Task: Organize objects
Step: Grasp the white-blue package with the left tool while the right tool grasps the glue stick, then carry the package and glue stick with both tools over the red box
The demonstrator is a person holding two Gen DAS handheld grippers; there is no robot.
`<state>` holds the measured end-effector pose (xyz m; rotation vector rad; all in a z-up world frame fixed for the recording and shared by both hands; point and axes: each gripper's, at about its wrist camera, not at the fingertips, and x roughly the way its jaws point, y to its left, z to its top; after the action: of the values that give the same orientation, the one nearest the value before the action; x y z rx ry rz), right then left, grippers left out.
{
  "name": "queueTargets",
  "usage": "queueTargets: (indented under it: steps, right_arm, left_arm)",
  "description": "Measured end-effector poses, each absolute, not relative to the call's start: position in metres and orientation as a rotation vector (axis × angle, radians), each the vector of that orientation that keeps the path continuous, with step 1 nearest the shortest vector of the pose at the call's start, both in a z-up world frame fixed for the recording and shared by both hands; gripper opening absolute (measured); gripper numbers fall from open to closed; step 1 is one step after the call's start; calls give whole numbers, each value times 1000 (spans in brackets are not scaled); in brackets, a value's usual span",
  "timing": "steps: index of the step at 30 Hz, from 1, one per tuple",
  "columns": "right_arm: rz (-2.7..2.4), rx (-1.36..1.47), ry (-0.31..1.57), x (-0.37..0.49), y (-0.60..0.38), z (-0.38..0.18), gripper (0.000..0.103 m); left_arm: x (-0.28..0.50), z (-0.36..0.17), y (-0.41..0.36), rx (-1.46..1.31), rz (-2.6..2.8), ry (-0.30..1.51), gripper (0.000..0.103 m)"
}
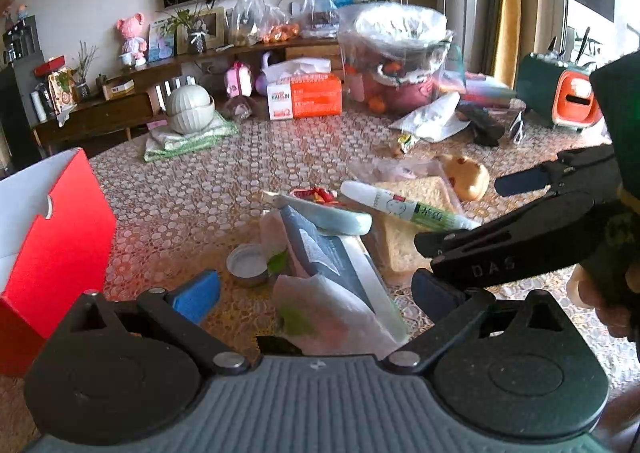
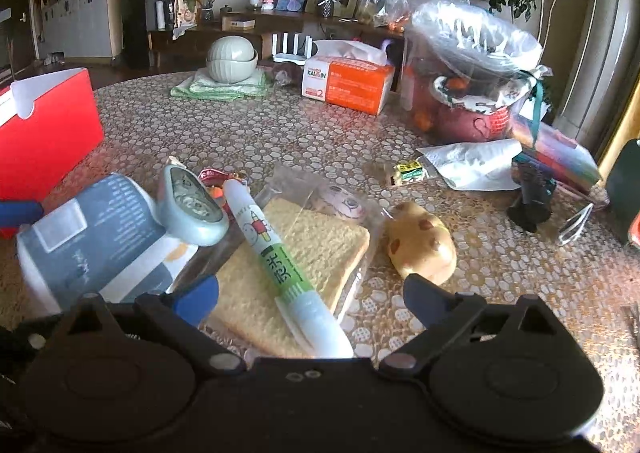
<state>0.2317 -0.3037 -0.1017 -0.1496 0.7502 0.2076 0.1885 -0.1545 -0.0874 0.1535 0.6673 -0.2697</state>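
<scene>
Now both my sets of fingers stand spread wide, gripping nothing. My left fingers [image 1: 316,289] hover over the blue-grey packet [image 1: 324,253] and a crumpled wrapper on the patterned surface [image 1: 192,189]. My right fingers [image 2: 312,293] straddle the white-and-green tube [image 2: 280,257], which lies across the bagged bread slice [image 2: 320,249]. A red box [image 2: 48,133] stands open at the left edge.

Soft daylight from the right, glare on the plastic bag [image 2: 472,33], blurred near objects, curved fisheye edges.
</scene>
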Motion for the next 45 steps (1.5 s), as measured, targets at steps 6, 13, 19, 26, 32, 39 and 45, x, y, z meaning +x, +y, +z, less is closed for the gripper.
queueTargets:
  steps: [6,13,19,26,32,39,45]
  right_arm:
    - [228,-170,753,237,-299,-107,77]
    - [227,-189,745,238,-296,-107,49]
    - [218,-203,749,235,-292,-104,25]
    - [208,-140,766,226,-293,-96,17]
    - [208,-84,767,208,-290,-83,17]
    - [243,-51,760,180,-276,-59,17]
    - [292,-36,752,160,-250,-31,17]
  left_arm:
    - [199,-99,-158,158,-263,686,99]
    - [201,-103,-161,150,-277,694,73]
    - [200,-99,-160,144,-276,693,45]
    - [198,-84,-147,85,-282,664,26]
    - [191,-73,-134,42,-293,650,14]
    - [168,-55,-117,20,-292,607,13]
    - [145,-35,-89,-14,-277,586,14]
